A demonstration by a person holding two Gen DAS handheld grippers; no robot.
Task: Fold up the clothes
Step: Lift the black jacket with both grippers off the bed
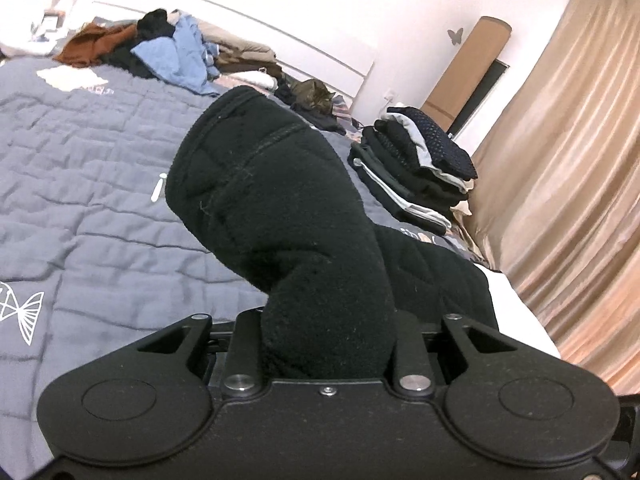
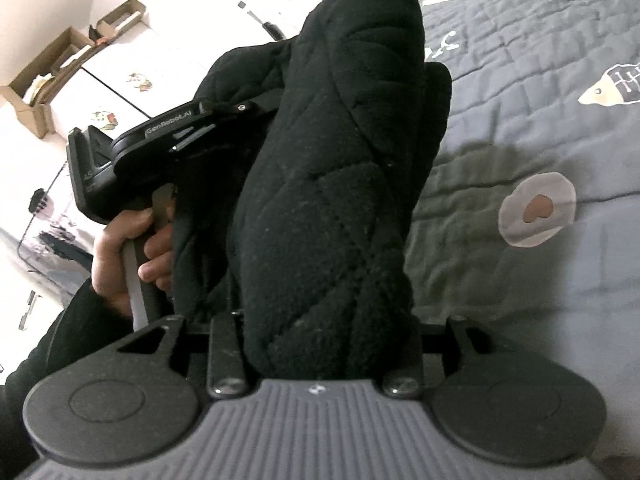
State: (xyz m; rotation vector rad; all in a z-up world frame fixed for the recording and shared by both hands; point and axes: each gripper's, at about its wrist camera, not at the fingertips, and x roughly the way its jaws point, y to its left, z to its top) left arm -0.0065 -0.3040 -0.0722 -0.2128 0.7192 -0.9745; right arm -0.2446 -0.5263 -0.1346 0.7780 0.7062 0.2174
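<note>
Black fleece garment held up over the bed by both grippers

The wide grey-blue quilted bedspread [image 1: 92, 184] lies beneath; far off sits a loose heap of unfolded clothes [image 1: 168, 48], to the right a neat stack of folded dark clothes [image 1: 416, 160]; the thick black quilted fleece garment [image 1: 280, 208] is bunched and lifted, clamped in the left gripper [image 1: 328, 344] and the right gripper [image 2: 320, 344]; such bulk may slip or fold crooked if either bite is shallow.

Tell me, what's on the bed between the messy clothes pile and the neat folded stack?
In the left wrist view, a tabby cat lies on dark garments between the jumbled clothes pile and the folded dark stack.
</note>
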